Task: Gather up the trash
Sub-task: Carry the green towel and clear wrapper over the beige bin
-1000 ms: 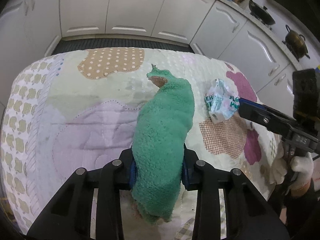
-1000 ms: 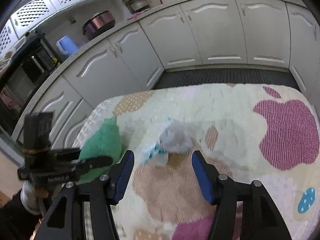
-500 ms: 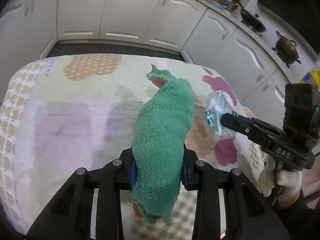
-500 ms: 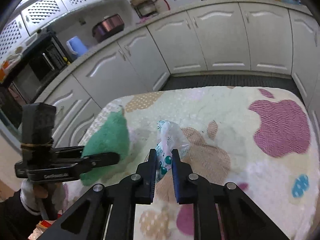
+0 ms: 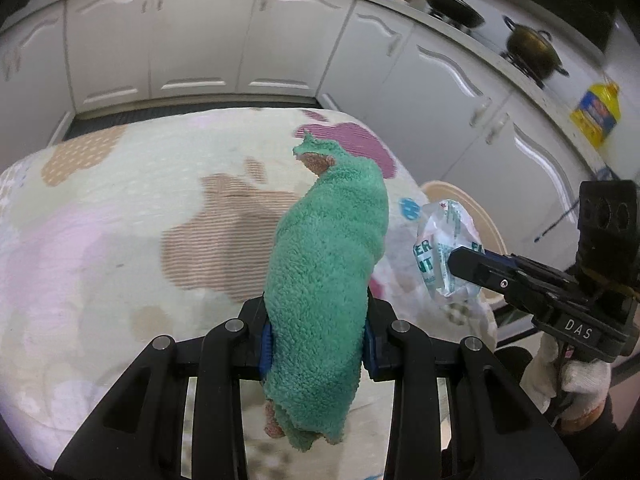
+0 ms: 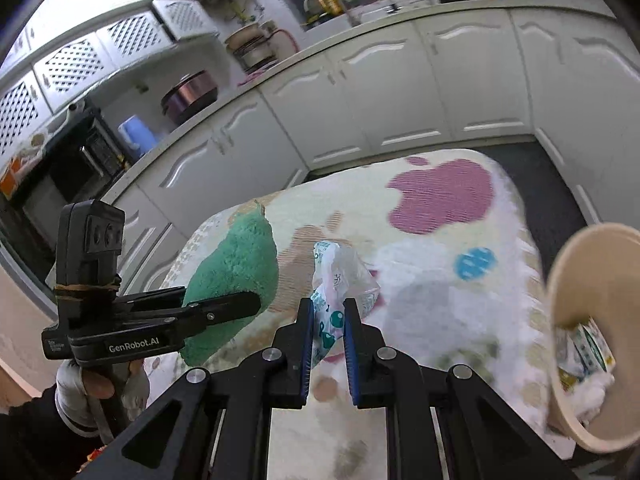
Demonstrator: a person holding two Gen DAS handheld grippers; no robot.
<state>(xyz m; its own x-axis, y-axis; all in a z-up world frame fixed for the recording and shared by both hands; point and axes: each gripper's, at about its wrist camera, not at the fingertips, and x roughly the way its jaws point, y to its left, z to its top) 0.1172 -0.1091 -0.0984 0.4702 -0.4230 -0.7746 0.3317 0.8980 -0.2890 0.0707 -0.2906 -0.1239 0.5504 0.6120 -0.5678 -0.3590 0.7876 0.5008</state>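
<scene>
The left gripper (image 5: 316, 344) has its blue-padded fingers (image 5: 265, 346) clamped on a green towel (image 5: 328, 264), which stands up between them above the patterned cloth (image 5: 120, 232) on the table. To its right, the right gripper (image 6: 328, 324) pinches a crumpled plastic wrapper (image 6: 340, 276) (white, with green print), lifted off the cloth. Furthest right, just past the table's edge, a beige bin (image 6: 576, 280) holds other wrappers (image 6: 586, 354). White kitchen cabinets (image 5: 200, 40) stand behind.

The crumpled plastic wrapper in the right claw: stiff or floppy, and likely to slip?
Crumpled white-and-teal plastic wrapper probably light and floppy: it puffs unsupported above the right claw. Its glossy film may slip, though both pads pinch it.
</scene>
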